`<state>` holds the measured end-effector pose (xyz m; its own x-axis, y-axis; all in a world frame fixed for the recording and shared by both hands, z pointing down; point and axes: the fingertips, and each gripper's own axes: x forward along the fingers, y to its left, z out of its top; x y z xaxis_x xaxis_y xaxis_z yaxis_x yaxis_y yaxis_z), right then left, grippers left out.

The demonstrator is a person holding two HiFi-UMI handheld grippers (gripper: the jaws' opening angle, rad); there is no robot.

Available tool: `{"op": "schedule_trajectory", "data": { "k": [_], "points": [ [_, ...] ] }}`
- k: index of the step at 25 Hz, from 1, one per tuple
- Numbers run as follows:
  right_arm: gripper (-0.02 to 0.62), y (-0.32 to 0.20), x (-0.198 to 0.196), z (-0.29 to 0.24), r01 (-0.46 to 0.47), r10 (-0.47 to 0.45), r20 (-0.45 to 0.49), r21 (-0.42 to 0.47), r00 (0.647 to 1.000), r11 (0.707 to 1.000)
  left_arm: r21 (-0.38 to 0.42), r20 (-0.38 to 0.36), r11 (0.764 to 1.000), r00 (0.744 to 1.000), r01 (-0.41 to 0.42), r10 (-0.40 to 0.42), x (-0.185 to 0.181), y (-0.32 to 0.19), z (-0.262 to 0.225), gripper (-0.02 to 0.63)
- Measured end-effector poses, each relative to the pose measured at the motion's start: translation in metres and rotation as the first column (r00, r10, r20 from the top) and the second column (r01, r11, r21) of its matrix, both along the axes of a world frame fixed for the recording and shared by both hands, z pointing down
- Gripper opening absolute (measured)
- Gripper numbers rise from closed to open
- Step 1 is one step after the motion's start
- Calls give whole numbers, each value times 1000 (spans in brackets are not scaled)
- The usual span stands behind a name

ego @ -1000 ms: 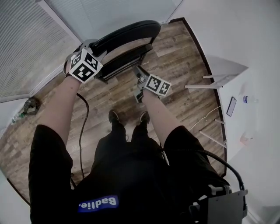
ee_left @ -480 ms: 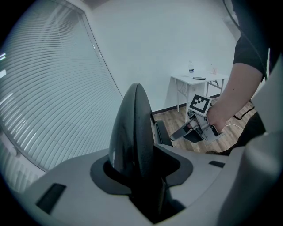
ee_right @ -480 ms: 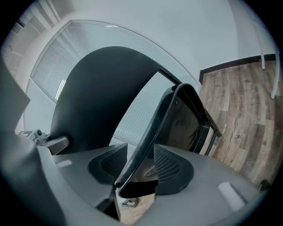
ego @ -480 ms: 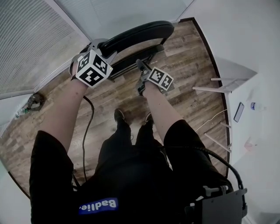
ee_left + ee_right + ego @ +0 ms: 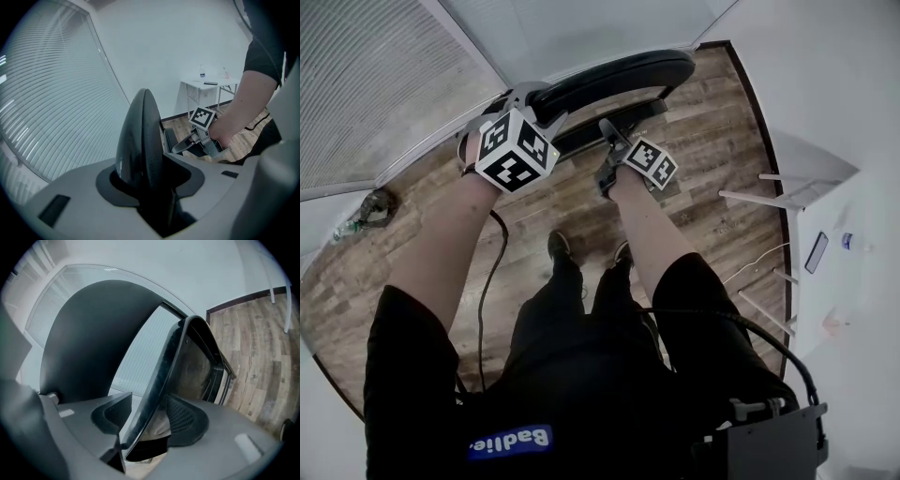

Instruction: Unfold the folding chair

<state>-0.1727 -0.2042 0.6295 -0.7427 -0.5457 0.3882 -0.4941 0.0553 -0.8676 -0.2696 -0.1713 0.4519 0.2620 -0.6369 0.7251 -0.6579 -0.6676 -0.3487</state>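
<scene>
The black folding chair stands in front of me, its curved backrest [image 5: 609, 77] uppermost and the seat [image 5: 602, 127] hanging close below it. My left gripper [image 5: 532, 97] is shut on the backrest's top edge [image 5: 140, 136], which fills the gap between its jaws [image 5: 151, 180]. My right gripper [image 5: 607, 142] is at the seat's front edge [image 5: 164, 371]. Its jaws [image 5: 145, 420] have just been opening; the thin edge runs between them with a gap on the left side, so the gripper is open. The left gripper view also shows the right gripper [image 5: 185, 146].
Window blinds [image 5: 366, 84] run along the left wall. A white table [image 5: 806, 192] at the right carries a phone [image 5: 817, 251] and a bottle [image 5: 847, 241]. A black cable [image 5: 487, 272] trails over the wooden floor by my feet [image 5: 558, 246]. A small object [image 5: 370, 208] lies at far left.
The right gripper has moved away from my body and closer to the left gripper, staying at the seat's edge. The left gripper has kept its hold on the backrest.
</scene>
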Motion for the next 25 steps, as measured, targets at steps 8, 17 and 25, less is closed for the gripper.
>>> {"op": "schedule_trajectory", "data": {
  "k": [8,17,25],
  "points": [
    [198,-6,-2,16,-38,37,-11,-48,999,998,1,1,1000,1000,-1,1,3,3,1,153],
    [117,-11,-12,9,-38,39,44,-13,998,999,2,5,1000,1000,1,-1,-1,1,0,153],
    [110,-7,-4,9,-40,39,77,11,996,999,-1,4,1000,1000,5,-5,0,0,0,153]
  ]
}}
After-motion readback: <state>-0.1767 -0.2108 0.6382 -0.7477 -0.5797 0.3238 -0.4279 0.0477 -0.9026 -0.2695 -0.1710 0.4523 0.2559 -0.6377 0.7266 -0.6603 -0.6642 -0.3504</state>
